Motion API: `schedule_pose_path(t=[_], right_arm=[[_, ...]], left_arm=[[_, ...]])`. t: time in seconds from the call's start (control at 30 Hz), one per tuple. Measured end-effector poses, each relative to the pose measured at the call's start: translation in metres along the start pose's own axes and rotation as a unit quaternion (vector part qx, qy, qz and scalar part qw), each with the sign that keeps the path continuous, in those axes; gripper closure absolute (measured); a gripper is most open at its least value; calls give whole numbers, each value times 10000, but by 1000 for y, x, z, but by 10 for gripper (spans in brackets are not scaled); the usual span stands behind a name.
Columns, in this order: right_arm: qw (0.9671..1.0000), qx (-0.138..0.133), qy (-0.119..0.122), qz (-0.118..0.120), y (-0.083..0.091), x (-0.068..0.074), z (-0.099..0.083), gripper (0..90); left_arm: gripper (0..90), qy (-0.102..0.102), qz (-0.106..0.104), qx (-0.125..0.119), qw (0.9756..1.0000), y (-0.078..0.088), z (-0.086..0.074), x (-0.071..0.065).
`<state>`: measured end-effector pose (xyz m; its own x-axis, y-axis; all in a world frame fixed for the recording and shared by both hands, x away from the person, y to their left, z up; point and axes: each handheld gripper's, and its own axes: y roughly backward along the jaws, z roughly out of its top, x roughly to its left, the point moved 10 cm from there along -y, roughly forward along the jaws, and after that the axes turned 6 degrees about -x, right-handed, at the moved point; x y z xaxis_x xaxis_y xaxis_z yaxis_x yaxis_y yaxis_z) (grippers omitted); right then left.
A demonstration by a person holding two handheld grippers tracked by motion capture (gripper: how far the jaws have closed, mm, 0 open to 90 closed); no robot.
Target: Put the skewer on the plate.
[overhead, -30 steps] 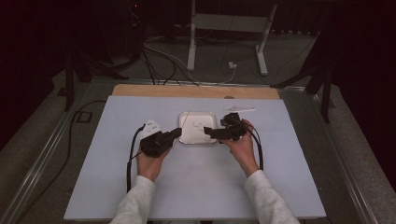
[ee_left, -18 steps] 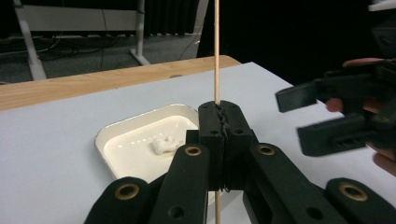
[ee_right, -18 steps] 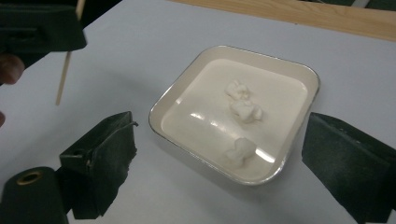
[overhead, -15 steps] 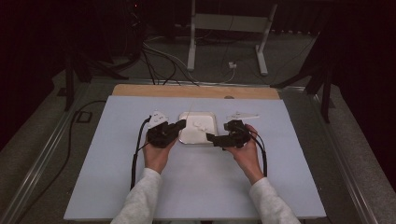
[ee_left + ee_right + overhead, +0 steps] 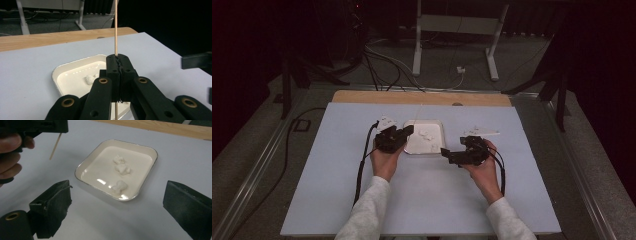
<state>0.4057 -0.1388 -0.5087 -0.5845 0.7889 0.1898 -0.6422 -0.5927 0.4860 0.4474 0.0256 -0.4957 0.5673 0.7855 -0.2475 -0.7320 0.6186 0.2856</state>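
Flanking the white tray — two pale lumps inside, skewer overhead

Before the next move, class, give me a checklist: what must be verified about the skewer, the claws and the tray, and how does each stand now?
1. Left claw shut on the skewer: ok, jaws pressed together around it.
2. Skewer upright in the grip: ok, it stands near vertical in the left gripper view.
3. Right claw open and empty: ok, jaws stand wide with nothing between them.
4. White pieces in the tray: ok, at least two lie inside it.
5. Skewer's lower tip over the tray: not ok, it hangs above the mat beside the tray.
6. Skewer sharp enough to pierce a piece: cannot tell.
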Motion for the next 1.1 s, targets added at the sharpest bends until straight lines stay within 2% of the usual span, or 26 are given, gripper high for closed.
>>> schedule_pose_path(t=[0.23, 0.5, 0.83, 1.1], right_arm=[[10000, -78, -36, -18, 12, -2, -5, 82], [9999, -137, -30, 10, 26, -2, -16, 82], [9996, -242, 19, -114, 45, -11, -30, 82], [9988, -448, 20, -204, 66, -21, -36, 71]], left_arm=[[900, 131, 197, 102, 9997, -15, -5, 7], [900, 243, 452, 318, 9982, -30, -20, 18], [900, 386, 662, 492, 9958, -43, -35, 20], [900, 396, 796, 704, 9935, -53, -49, 22]])
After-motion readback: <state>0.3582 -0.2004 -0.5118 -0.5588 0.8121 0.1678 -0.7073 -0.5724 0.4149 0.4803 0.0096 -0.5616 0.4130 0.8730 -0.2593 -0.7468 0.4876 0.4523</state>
